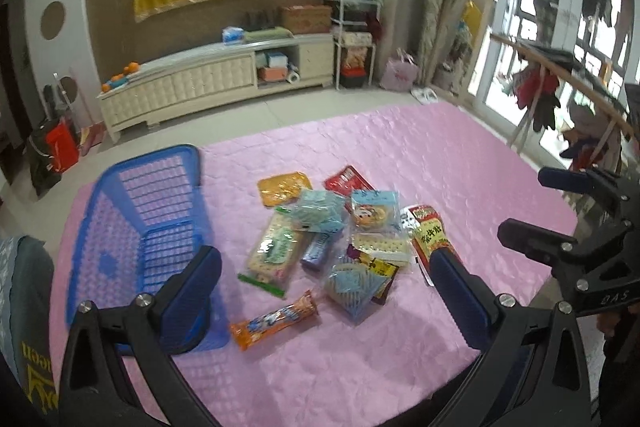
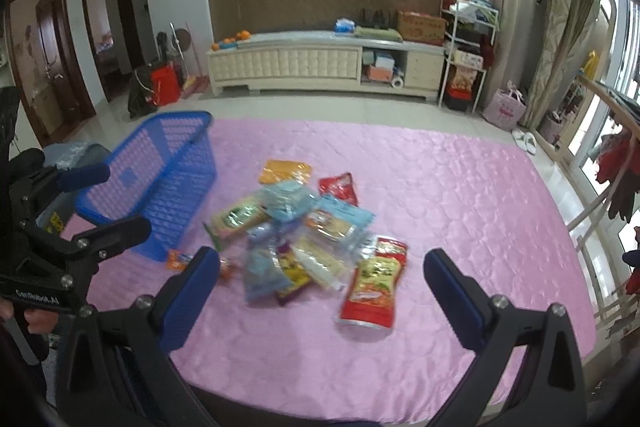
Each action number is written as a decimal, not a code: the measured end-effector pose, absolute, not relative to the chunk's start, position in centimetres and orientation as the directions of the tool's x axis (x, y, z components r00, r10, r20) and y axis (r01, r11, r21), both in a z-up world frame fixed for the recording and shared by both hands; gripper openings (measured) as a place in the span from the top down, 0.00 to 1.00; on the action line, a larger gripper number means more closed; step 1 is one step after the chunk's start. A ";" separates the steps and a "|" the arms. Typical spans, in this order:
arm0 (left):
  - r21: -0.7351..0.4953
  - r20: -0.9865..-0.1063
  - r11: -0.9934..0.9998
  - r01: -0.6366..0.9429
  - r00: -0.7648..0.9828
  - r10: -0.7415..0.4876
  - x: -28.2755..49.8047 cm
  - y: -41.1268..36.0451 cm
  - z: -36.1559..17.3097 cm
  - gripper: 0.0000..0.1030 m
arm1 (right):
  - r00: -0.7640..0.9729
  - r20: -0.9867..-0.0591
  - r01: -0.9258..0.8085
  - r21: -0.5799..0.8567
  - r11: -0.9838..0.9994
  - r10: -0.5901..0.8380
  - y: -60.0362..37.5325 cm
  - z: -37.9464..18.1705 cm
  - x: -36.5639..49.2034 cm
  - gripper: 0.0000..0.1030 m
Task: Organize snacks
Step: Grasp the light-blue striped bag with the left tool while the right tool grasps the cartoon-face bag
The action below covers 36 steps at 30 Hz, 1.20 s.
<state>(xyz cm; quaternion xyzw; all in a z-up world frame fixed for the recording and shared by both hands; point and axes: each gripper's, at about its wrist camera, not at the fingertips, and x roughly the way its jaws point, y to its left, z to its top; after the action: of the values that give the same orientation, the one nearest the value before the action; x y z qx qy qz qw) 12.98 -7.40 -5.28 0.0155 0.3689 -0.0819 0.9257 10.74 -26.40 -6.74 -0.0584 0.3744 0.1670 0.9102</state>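
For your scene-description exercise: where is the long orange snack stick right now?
In the left wrist view, the long orange foil-wrapped snack stick lies on the pink quilted cloth, nearest the camera, just right of the blue plastic mesh basket.

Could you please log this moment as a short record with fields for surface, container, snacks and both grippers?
surface: pink quilted cover
container: blue plastic basket, empty, left of the snacks
snacks: loose pile of packets in the middle of the cover, none in the basket yet
nearest snack to the basket: orange sausage stick
rightmost snack: red and green packet
left gripper: open, holding nothing
right gripper: open, holding nothing
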 end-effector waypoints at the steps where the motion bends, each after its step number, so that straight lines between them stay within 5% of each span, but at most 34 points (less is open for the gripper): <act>1: -0.028 -0.697 0.985 0.172 0.702 -0.143 13.8 -8.0 -5.9 0.00 | 0.654 -0.713 -0.345 0.017 0.938 0.253 -26.8 -7.5 11.5 0.01; 10: -0.027 -0.777 0.980 0.198 0.613 -0.145 19.7 -10.3 -10.5 0.00 | 0.565 -0.789 -0.357 0.029 0.934 0.241 -28.6 -12.8 17.1 0.05; 32: -0.026 -0.863 0.991 0.134 0.497 -0.089 27.1 -7.6 -16.4 0.00 | 0.309 -0.883 -0.724 0.023 0.689 0.354 -22.7 -21.1 28.1 0.05; 36: -0.024 -0.865 0.991 0.128 0.495 -0.085 27.4 -7.5 -16.3 0.00 | 0.278 -0.903 -0.787 -0.020 0.617 0.326 -21.4 -21.9 28.1 0.24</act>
<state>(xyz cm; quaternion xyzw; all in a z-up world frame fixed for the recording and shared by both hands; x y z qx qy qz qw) 27.42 -7.50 -16.27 0.0218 0.4987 -0.0617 0.8643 28.11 -21.42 -21.86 -0.2416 0.4770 0.3652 0.7620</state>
